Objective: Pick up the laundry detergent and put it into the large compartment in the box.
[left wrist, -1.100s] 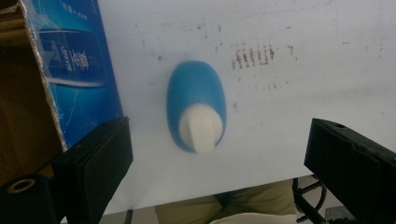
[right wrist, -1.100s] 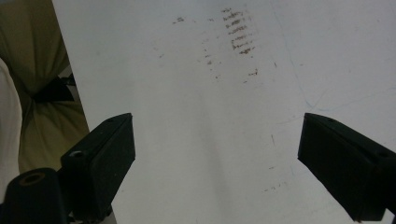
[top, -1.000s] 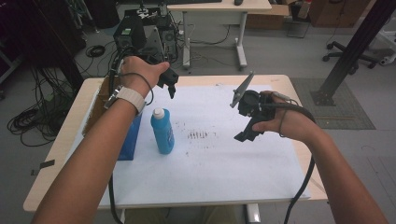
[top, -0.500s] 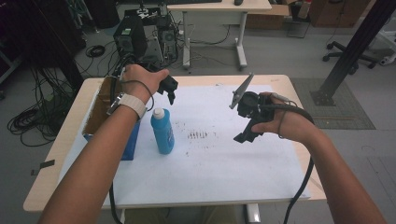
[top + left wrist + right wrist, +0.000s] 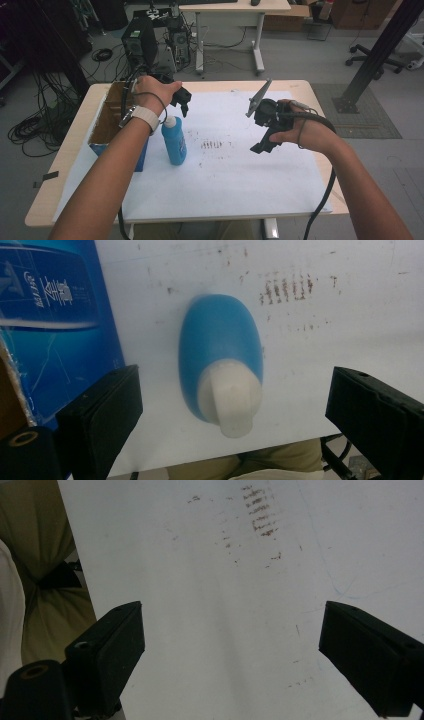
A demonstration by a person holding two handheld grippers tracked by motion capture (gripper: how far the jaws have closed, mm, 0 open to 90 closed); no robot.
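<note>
**Fingers spread above the blue bottle**

High view: the white-covered surface fills the lower frame; my left gripper hangs just above the blue bottle, centre-left, beside a blue box. My right gripper floats right of centre.

Left gripper view: my fingers stand wide apart, empty, the bottle's white cap between them.

Right gripper view: fingers wide apart, holding nothing, over stained white sheet.
</note>
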